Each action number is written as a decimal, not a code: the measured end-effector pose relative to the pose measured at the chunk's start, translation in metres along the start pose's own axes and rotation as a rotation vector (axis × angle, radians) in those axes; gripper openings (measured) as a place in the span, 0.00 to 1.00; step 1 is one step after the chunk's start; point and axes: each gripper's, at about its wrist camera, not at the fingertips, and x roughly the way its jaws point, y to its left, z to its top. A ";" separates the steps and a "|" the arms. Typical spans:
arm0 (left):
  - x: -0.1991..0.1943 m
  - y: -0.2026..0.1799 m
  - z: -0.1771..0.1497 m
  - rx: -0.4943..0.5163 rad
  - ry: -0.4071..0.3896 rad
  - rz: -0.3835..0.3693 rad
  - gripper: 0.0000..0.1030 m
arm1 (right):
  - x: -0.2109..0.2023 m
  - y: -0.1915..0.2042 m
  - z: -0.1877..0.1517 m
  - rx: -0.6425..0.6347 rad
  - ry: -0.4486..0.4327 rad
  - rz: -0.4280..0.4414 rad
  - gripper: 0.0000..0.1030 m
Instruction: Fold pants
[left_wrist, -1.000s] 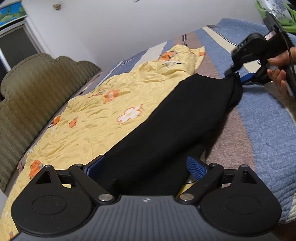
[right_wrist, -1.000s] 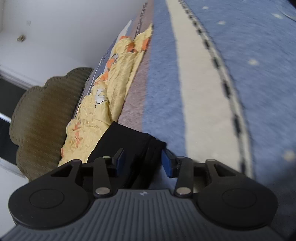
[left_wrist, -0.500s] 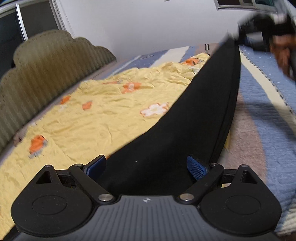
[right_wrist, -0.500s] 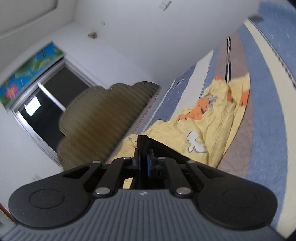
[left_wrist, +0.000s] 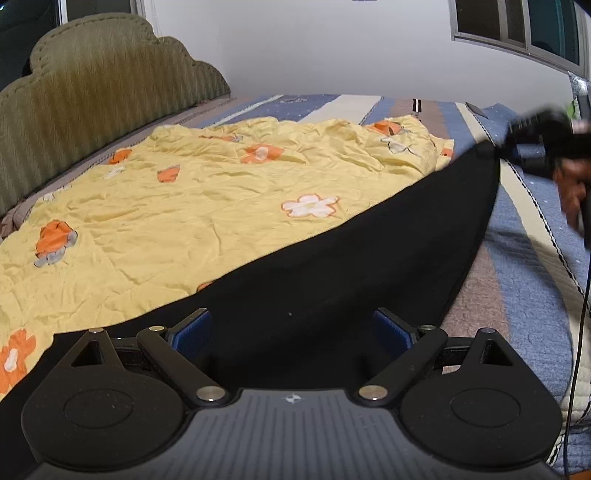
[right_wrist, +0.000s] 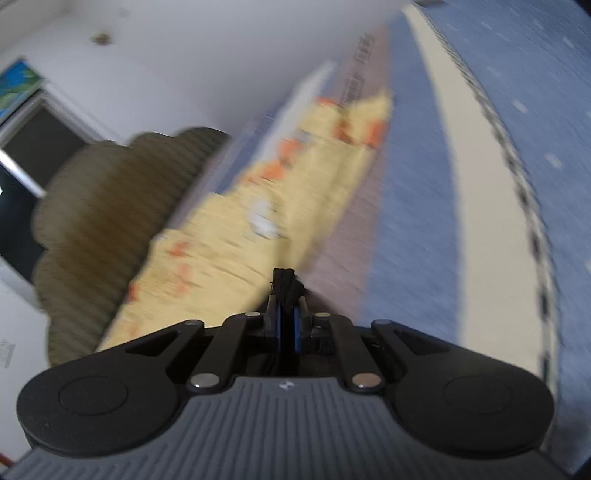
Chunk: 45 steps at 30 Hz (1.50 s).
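The bed (left_wrist: 517, 280) fills both views, with a striped blue, brown and cream quilt on it. Ahead of the left jaws and to their left lies a wrinkled yellow sheet (left_wrist: 192, 221) with orange and white flowers. Past it, far to the left, stands an olive headboard (left_wrist: 92, 92) with a wavy top edge.

The pants (left_wrist: 351, 280) are black and stretch as one long band from between the left jaws toward the upper right, over the sheet edge and the quilt. Their near end goes under the body of the left gripper (left_wrist: 293, 328), so I cannot see how it ends. The jaws of this gripper are spread wide, one blue pad on each side of the cloth, and they do not press it.

At the far end of the band the right gripper (left_wrist: 532, 140) and the hand behind it are blurred and cut by the picture edge. In the right wrist view, which is strongly blurred, the jaws are pressed together on a small black tuft of the pants (right_wrist: 284, 282) that sticks out just ahead of them.
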 end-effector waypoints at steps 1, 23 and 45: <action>0.002 -0.002 -0.002 0.008 0.020 -0.011 0.92 | -0.002 0.012 0.006 -0.024 -0.006 0.013 0.08; -0.028 0.123 -0.068 -0.327 0.048 0.349 0.92 | 0.038 0.225 -0.098 -0.886 0.076 0.299 0.85; -0.027 0.129 -0.103 -0.411 0.005 0.434 0.96 | 0.164 0.378 -0.319 -1.212 0.814 0.665 0.37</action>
